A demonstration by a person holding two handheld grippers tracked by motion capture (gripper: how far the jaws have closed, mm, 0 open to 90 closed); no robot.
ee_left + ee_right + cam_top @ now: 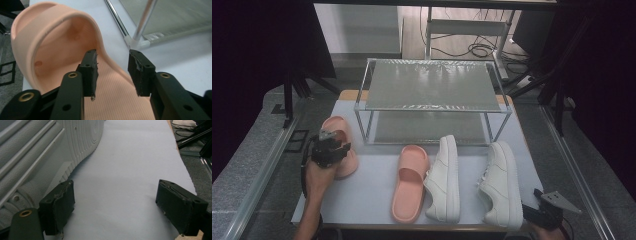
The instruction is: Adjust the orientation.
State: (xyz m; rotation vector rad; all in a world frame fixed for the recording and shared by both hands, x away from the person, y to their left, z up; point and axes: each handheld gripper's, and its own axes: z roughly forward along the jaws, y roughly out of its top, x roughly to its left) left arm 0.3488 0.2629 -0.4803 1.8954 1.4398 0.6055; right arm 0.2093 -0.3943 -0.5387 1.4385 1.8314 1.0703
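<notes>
Step in hand: gripping the pink slipper [57, 57] at the tabletop's [367, 190] left edge, beside the shoe rack [432, 97]. The left claw [112, 72] straddles its side wall, not yet pinching. Next: close fully, then lift. The right claw [115, 207] rests spread beside a white sneaker [47, 152].

Dim room, grey carpet [242, 165], cables [479, 50]
</notes>
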